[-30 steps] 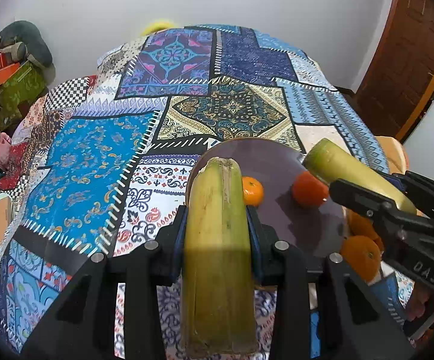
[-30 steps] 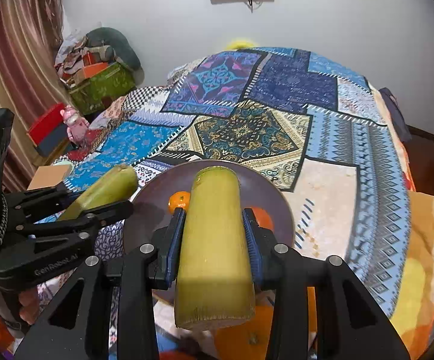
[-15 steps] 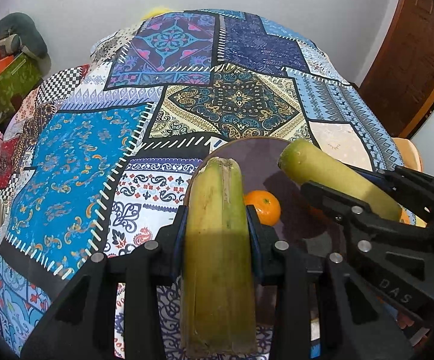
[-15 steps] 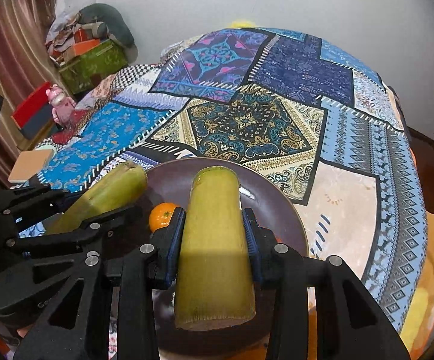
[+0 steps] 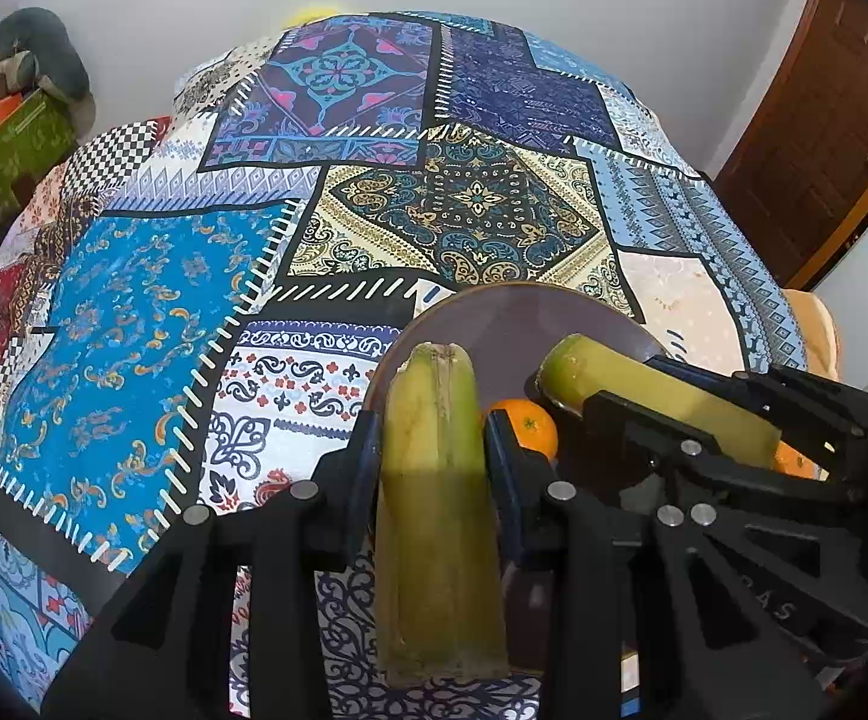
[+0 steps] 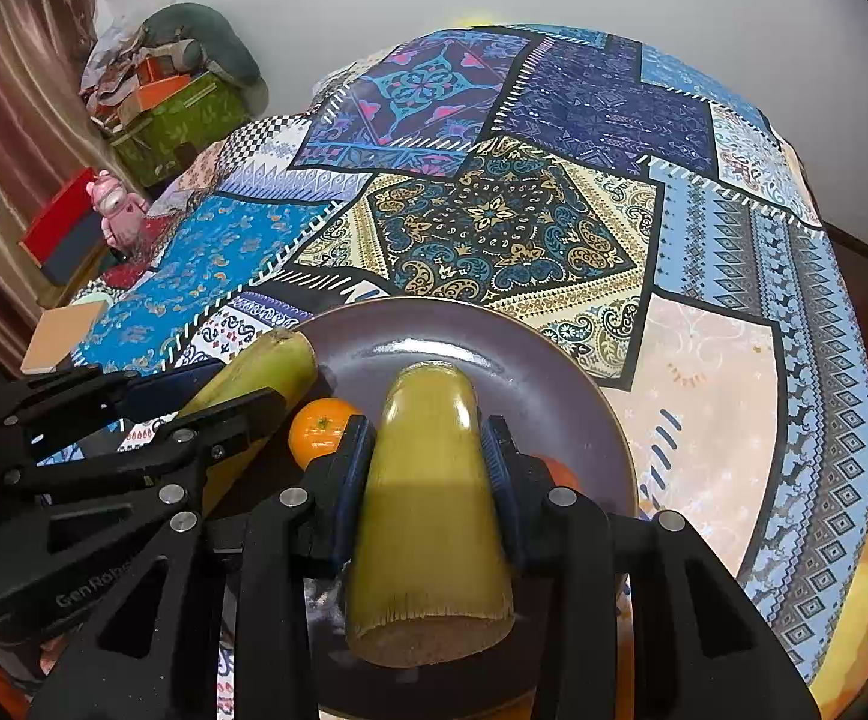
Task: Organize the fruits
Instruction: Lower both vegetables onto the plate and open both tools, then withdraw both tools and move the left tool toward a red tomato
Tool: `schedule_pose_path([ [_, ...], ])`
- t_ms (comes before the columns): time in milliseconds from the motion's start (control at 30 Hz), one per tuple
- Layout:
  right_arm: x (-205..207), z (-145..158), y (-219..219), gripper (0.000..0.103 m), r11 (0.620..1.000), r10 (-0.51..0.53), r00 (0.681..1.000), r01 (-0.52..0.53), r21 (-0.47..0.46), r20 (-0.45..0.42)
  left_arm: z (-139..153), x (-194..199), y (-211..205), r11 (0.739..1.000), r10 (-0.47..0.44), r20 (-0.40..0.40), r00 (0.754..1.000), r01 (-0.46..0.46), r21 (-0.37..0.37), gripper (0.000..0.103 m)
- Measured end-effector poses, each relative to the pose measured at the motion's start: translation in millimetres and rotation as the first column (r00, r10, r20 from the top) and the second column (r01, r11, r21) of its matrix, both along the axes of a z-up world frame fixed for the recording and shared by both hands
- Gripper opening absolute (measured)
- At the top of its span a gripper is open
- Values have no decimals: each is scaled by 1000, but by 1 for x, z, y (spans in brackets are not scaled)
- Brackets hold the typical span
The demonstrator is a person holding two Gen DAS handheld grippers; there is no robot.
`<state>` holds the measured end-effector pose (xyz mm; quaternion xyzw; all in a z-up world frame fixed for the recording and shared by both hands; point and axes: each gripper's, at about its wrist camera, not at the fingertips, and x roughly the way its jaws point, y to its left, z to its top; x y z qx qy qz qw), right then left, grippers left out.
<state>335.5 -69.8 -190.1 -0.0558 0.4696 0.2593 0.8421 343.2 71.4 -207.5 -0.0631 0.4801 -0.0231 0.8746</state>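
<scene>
The left tongs (image 5: pixel 434 444) were clamped on a yellow-green banana piece (image 5: pixel 437 516), its tip reaching the lower centre of the left wrist view, over the near left rim of a dark purple plate (image 5: pixel 494 318). The right tongs (image 6: pixel 428 456) gripped a second banana piece (image 6: pixel 428 498), cut end toward the camera at the bottom centre of the right wrist view, above the middle of the same plate (image 6: pixel 464 336).

In the left view the right tongs (image 5: pixel 560 384) came in from the lower right with their piece (image 5: pixel 662 396) angled over the plate. In the right view the left tongs (image 6: pixel 290 372) entered from the lower left with their piece (image 6: pixel 254 372) over the plate's left edge.

A small orange (image 5: pixel 527 426) lay on the plate between the two banana pieces, seen also in the right view (image 6: pixel 320 429). Another orange fruit (image 6: pixel 557 471) showed just right of the right tongs, mostly hidden.

The plate rested on a bed with a patchwork cover (image 5: pixel 194 276); a green box (image 6: pixel 176 120) stood at upper left.
</scene>
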Motion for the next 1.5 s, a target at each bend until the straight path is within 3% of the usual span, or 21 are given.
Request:
schedule_pose_path([
  [367, -12, 10, -6, 35, 1000, 25, 1000, -25, 13, -8, 20, -14, -7, 999, -16, 40, 999, 15, 34, 35],
  [800, -62, 65, -63, 35, 999, -28, 991, 22, 46, 129, 64, -66, -22, 997, -52, 100, 994, 47, 56, 36],
  [967, -85, 79, -91, 35, 996, -65, 986, 54, 75, 153, 74, -92, -34, 996, -75, 110, 991, 69, 59, 46],
  [1200, -118, 74, -123, 35, 989, -110, 983, 94, 111, 144, 71, -124, -56, 994, -101, 97, 990, 96, 48, 52],
  [1500, -149, 41, -135, 35, 991, -103, 990, 94, 91, 97, 41, -151, -92, 989, -151, 22, 988, 151, 2, 53],
])
